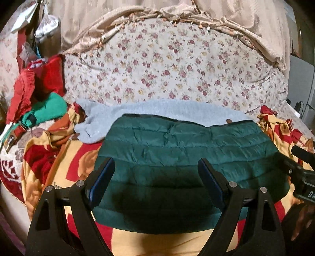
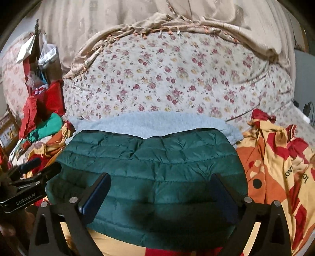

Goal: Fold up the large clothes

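A dark green quilted jacket (image 1: 177,157) lies folded into a wide block on the bed, also in the right wrist view (image 2: 153,167). A light blue fleece garment (image 1: 149,110) lies under and behind it, also in the right wrist view (image 2: 149,122). My left gripper (image 1: 157,167) is open and empty, hovering over the jacket's near half. My right gripper (image 2: 161,183) is open and empty over the jacket too. The right gripper shows at the right edge of the left wrist view (image 1: 301,169); the left gripper shows at the left edge of the right wrist view (image 2: 25,185).
A red, orange and yellow blanket (image 2: 275,167) covers the bed under the jacket. A floral sheet (image 1: 167,65) lies behind. Red and green clothes (image 1: 39,98) are piled at the left. A beige fringed cloth (image 1: 157,11) hangs at the back.
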### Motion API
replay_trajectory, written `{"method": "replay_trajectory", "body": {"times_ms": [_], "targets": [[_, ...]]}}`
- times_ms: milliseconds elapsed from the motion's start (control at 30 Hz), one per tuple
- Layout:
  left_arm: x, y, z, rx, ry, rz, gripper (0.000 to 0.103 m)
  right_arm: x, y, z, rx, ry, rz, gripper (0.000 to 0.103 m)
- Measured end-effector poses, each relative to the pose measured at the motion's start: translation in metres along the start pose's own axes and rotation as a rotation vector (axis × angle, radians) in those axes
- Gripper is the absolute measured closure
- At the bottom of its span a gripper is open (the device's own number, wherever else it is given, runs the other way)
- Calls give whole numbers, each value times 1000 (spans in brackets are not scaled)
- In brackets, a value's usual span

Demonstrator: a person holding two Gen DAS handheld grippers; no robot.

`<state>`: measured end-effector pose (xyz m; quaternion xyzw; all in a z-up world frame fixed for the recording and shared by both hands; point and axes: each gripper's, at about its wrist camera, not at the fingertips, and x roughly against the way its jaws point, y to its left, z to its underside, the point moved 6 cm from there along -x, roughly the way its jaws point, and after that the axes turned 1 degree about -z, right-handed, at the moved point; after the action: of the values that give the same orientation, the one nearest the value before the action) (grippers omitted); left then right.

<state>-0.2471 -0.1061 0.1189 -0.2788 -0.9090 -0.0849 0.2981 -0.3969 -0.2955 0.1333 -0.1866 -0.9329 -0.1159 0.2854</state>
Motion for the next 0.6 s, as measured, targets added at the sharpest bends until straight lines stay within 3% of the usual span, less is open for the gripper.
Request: {"method": "replay_trajectory", "body": {"times_ms": [200,600], "targets": [[9,3,0,-7,-49,-47,16,0,10,6,33,0,4,3],[10,7,6,23,-48,-43,16,-3,13,9,42,-1,4,2]]}}
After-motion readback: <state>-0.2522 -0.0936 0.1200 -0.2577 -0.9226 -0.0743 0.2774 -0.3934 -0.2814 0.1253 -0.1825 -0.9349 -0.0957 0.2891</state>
